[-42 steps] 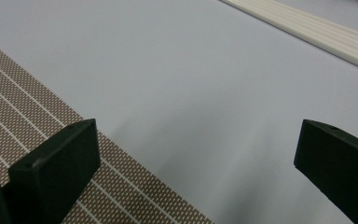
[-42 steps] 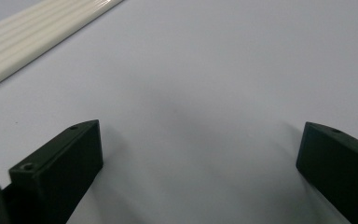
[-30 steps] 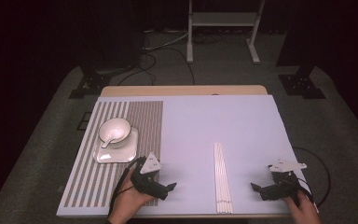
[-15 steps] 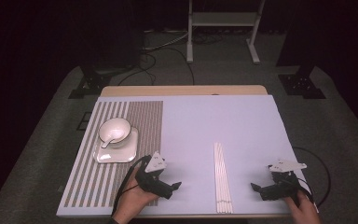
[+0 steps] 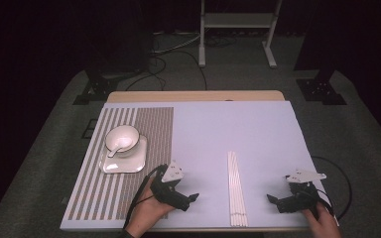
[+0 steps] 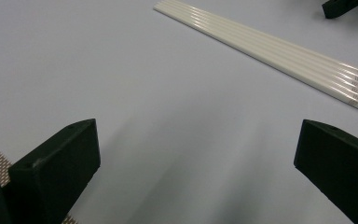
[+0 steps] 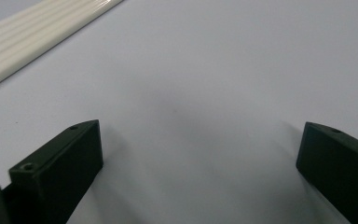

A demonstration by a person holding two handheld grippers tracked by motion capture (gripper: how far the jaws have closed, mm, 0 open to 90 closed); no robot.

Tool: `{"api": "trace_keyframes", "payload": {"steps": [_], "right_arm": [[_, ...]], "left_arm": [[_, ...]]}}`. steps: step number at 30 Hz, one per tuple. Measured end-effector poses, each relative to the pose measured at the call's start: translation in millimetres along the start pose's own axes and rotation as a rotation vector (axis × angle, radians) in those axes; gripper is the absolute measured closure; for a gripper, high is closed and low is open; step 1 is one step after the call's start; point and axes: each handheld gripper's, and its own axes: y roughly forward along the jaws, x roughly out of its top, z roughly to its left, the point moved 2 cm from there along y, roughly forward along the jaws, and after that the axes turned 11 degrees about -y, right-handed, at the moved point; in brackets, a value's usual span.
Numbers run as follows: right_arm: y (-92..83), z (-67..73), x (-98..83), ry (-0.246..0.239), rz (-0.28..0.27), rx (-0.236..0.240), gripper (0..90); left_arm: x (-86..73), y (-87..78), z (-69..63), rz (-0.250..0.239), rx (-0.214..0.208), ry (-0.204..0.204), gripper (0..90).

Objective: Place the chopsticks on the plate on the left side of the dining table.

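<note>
Your left gripper (image 5: 191, 198) hovers over the smooth pale desk (image 5: 238, 129), its blocky matte-black jaws spread wide with nothing between them. The chopsticks (image 5: 236, 188) — slim, glossy ivory sticks laid side by side in a flat, straight bundle — lie to the right of it, well apart. Beyond the chopsticks, on their far side, your right gripper (image 5: 274, 200) also has its jaws spread and empty. Left of the chopsticks, a round white bowl (image 5: 122, 140) holding a spoon (image 5: 116, 148) sits on a square white plate (image 5: 110, 166) — all on a brown-striped woven mat (image 5: 151, 129).
</note>
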Motion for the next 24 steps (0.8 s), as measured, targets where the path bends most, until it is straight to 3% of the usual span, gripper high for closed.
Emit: {"api": "trace_keyframes", "payload": {"steps": [24], "right_arm": [[0.0,0.1,0.1,0.002,0.0,0.0,0.0]], "left_arm": [[9.3,25.4,-20.8,0.019,-0.036,0.029,0.0]]}}
